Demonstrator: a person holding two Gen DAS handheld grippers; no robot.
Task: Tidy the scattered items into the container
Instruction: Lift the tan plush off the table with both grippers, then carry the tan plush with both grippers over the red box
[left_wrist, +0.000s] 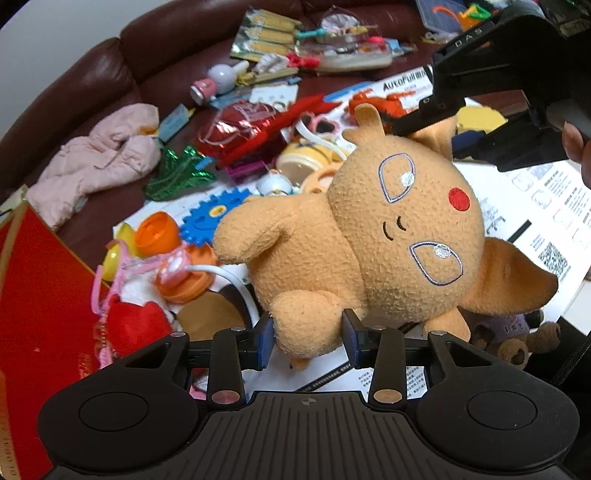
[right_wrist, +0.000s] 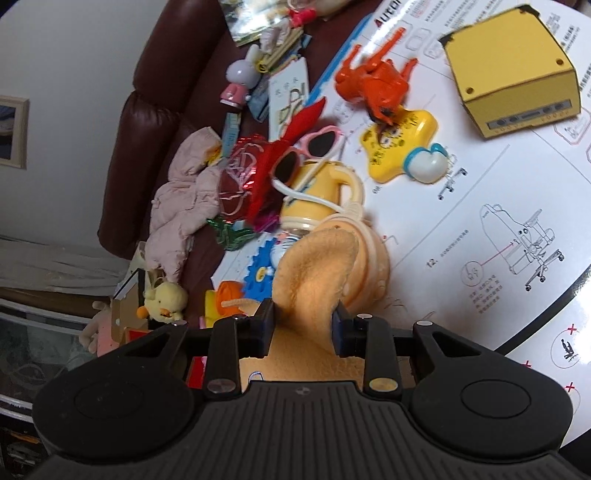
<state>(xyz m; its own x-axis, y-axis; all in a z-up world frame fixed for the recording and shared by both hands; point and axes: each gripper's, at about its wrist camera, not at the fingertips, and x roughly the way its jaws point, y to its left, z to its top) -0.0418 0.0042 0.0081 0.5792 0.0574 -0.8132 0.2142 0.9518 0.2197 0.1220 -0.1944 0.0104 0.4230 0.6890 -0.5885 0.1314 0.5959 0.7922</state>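
left gripper (left_wrist: 308, 338): clamped on one foot of the plush toy (left_wrist: 373, 236); both blue pads press into the orange fabric from either side.
right gripper (right_wrist: 303, 328): clamped on one ear of the same plush toy (right_wrist: 314, 273); from the left wrist camera it shows at upper right (left_wrist: 424, 118), its black fingers closed over the ear tip.
person: a fingertip (left_wrist: 574, 142) shows beside the right gripper's handle at the right edge.
plush toy: orange, red cheek dot, stitched eyes; held between the two grippers, face turned sideways toward the left wrist camera, body above the clutter.
under the toy: a big white instruction sheet (right_wrist: 480, 206) with chair drawings, spread over a dark red leather sofa (left_wrist: 92, 85).
near clutter: orange and yellow capsule halves (left_wrist: 155, 236) and a blue gear (left_wrist: 210, 218) just left of the toy's arm; a yellow mug (right_wrist: 317, 192) beyond the ear with pink heart sunglasses (right_wrist: 314, 147) leaning on it.
farther clutter: a yellow star toy (right_wrist: 399, 147) touched by an orange figure (right_wrist: 376, 85); a yellow box (right_wrist: 513, 74) on the sheet, well apart from the toy.
left side: a pink padded garment (left_wrist: 96, 158) on the sofa seat; a red panel (left_wrist: 40, 317) at the left edge.
other soft toys: a small yellow chick (right_wrist: 164, 299) beside the sofa; a brown and purple one (left_wrist: 513, 336) under the held toy's lower ear.
container: cannot tell which it is.
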